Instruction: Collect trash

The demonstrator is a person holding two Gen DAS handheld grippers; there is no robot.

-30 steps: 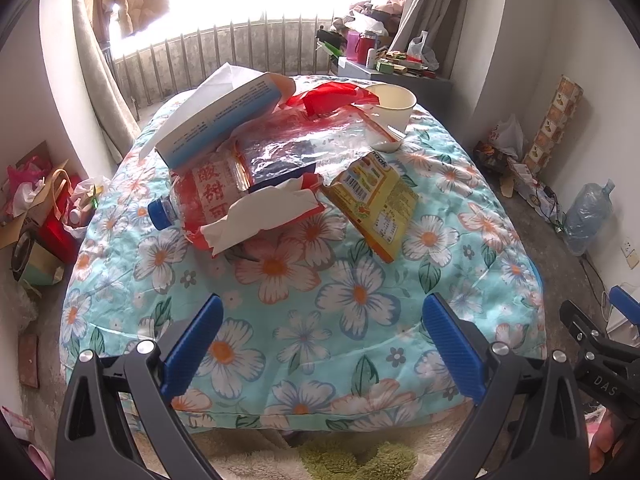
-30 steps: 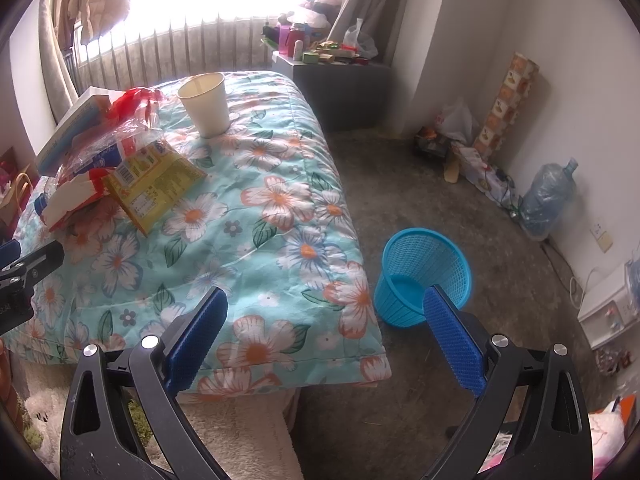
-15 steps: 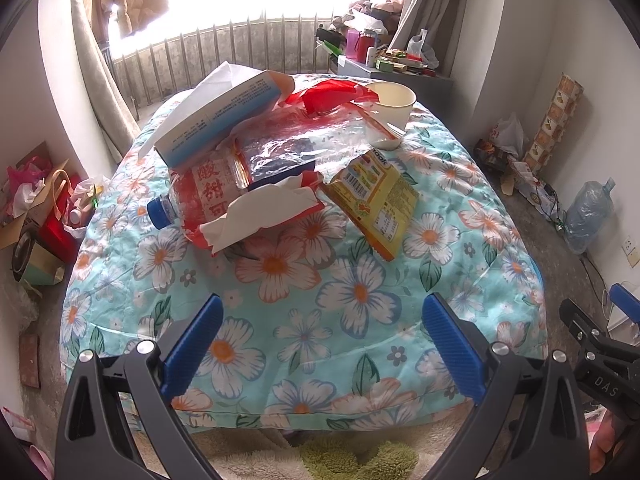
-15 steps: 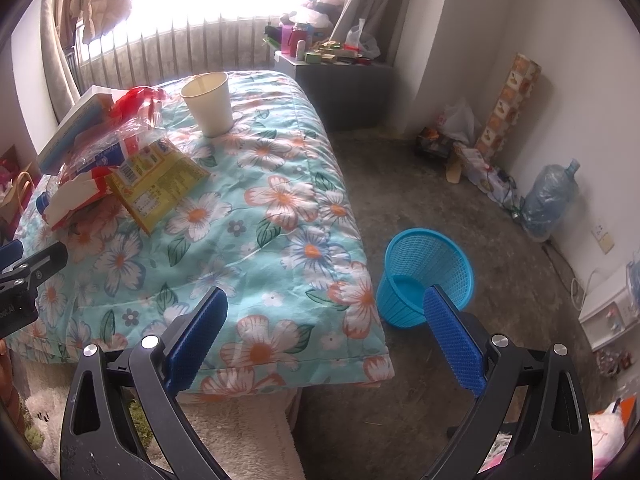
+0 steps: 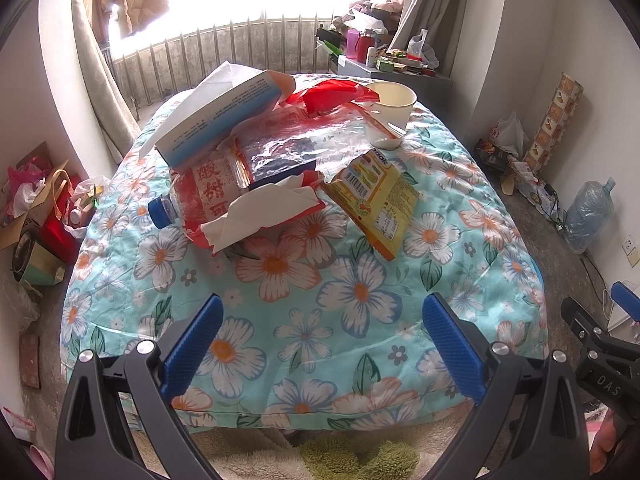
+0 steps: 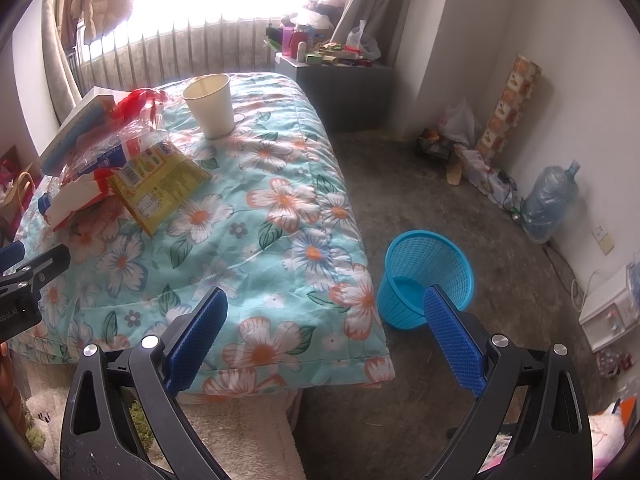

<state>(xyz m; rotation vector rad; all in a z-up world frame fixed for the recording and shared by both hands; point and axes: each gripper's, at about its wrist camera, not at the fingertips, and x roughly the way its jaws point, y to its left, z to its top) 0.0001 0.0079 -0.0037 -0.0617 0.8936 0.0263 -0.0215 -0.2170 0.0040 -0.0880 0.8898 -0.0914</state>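
Yellow snack wrapper (image 5: pixel 374 200) is seen on the floral quilt (image 5: pixel 320 320) ahead of the left gripper (image 5: pixel 322 344) — long axis angled right; both grippers, right gripper (image 6: pixel 324 326) included, are held apart, empty — blue basket (image 6: pixel 426 276) stands rightward.

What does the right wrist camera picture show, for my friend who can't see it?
An open right gripper hovers over the corner of a bed with a flowery blue quilt, holding nothing. A blue mesh basket stands on the floor beside the bed. A paper cup and a pile of wrappers lie on the quilt.
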